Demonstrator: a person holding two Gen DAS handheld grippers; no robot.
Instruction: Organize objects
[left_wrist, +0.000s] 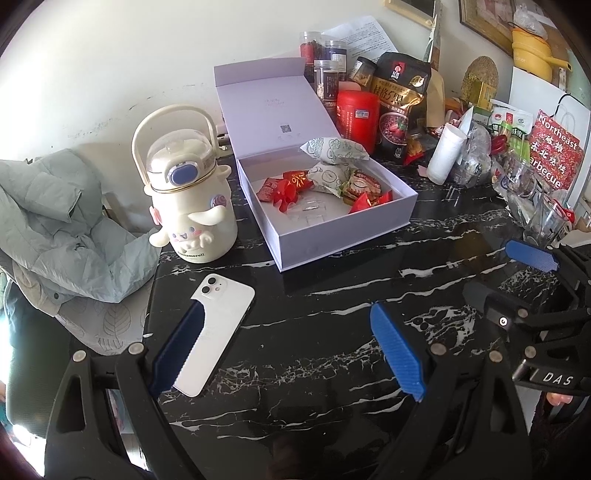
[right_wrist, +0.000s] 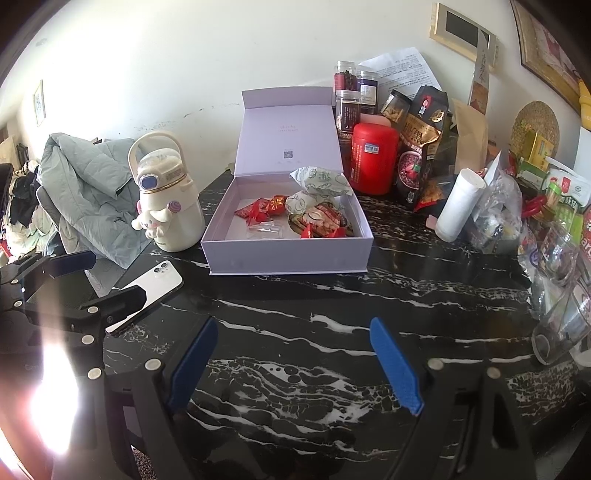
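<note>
**Both grippers spread over a cluttered dark desk**

At the far left a pale green padded jacket (left_wrist: 62, 225) lies heaped over a chair, just off the edge of the black, white-veined desk (left_wrist: 332, 314). Beside it stands a cream cartoon-character bottle (left_wrist: 190, 199) with a loop handle, upright. In front of the bottle a white phone (left_wrist: 221, 325) lies face down near the desk's left edge; the left gripper (left_wrist: 288, 350) hovers with its blue fingers spread wide, the left finger overlapping the phone in view, though I cannot tell whether it touches it. It holds nothing.

Toward the middle sits a lavender gift box (left_wrist: 332, 229), lid standing open against the wall. Inside lie red-wrapped candies (left_wrist: 291, 184) and other snack packets, with a green-patterned paper packet (left_wrist: 332, 149) resting on the back rim.

Behind the box, right of it, stand a red canister (left_wrist: 358, 118), several clear jars and a dark cereal bag (left_wrist: 399, 107). Further right a white paper roll (left_wrist: 445, 153) leans among plastic bags and glass cups.

The right gripper (right_wrist: 295, 365) is also spread open and empty, above bare desk in front of the box.
</note>
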